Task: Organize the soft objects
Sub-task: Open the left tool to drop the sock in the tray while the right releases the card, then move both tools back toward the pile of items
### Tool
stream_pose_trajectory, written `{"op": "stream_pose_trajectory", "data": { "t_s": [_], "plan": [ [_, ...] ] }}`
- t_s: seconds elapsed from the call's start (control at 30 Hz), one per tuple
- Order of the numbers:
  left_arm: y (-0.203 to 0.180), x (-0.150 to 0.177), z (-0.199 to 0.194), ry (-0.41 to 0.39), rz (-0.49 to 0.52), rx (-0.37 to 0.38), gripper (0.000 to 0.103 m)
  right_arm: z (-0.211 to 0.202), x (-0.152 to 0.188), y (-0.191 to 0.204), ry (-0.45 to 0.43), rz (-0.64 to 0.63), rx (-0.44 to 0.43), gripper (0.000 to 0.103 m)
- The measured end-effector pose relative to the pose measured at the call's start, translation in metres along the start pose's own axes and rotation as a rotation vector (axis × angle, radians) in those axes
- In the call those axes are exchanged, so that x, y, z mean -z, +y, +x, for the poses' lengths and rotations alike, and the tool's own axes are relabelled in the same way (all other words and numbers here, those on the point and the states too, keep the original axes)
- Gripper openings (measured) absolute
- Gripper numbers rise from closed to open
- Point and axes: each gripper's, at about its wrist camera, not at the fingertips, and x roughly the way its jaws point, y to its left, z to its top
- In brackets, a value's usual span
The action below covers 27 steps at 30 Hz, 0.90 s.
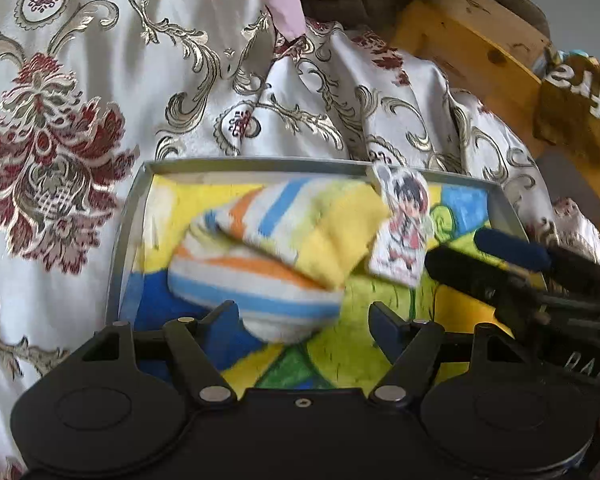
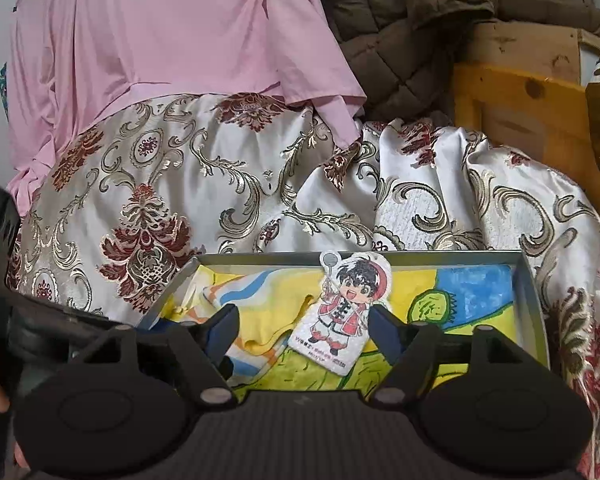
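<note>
Striped sock bundle lies folded inside the shallow grey tray, on the tray's painted yellow-blue-green floor, with its cartoon-figure tag still attached and flopped to the bundle's right. Likely parked there because the tray is the collecting spot for soft stuff; tray itself sits on the brocade cloth with red and gold pattern. Left claw is released, jaws spread wide, nothing pinched; the bundle's rounded white-blue end sits just ahead of the gap, between the two fingers in view but no pad presses on it. Right claw also released, jaws wide, empty; from its wrist view the tag lies in line with the gap and the sock's yellow part just left of it, both resting on the tray floor, not gripped. In the left wrist view the right claw's blue-padded fingers come in from the right, over the tray's right part, near the tag but apart from it. Pink garment and quilted brown jacket are heaped behind the tray, wooden frame at right. Judgement: sock looks placed, next soft item probably from that heap.
</note>
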Motion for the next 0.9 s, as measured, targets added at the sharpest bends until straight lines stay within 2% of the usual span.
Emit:
{"op": "stream_pose_trajectory", "data": {
  "t_s": [0.1,0.2,0.4,0.47,0.57,0.67,0.9],
  "plan": [
    [0.004,0.012,-0.01,-0.043,-0.055,0.003,0.074,-0.013,0.006,0.002,-0.013,-0.005,0.012,0.085],
    [0.001,0.025,-0.026,-0.108,-0.057,-0.015,0.077,-0.031,0.015,0.002,-0.028,-0.012,0.022,0.088],
    [-0.002,0.052,-0.055,-0.183,-0.08,-0.039,0.078,-0.071,0.037,0.003,-0.053,-0.024,0.03,0.095],
    [0.0,0.057,-0.063,-0.212,-0.103,-0.058,0.082,-0.087,0.045,0.004,-0.063,-0.025,0.041,0.096],
    [0.003,0.071,-0.079,-0.253,-0.137,-0.098,0.082,-0.112,0.051,0.008,-0.086,-0.024,0.056,0.097],
    [-0.001,0.091,-0.105,-0.334,-0.145,-0.136,0.083,-0.144,0.059,0.013,-0.123,-0.023,0.073,0.1],
    [-0.038,0.155,-0.169,-0.471,-0.104,-0.137,0.094,-0.214,0.081,0.031,-0.172,-0.051,0.085,0.102]
  ]
}}
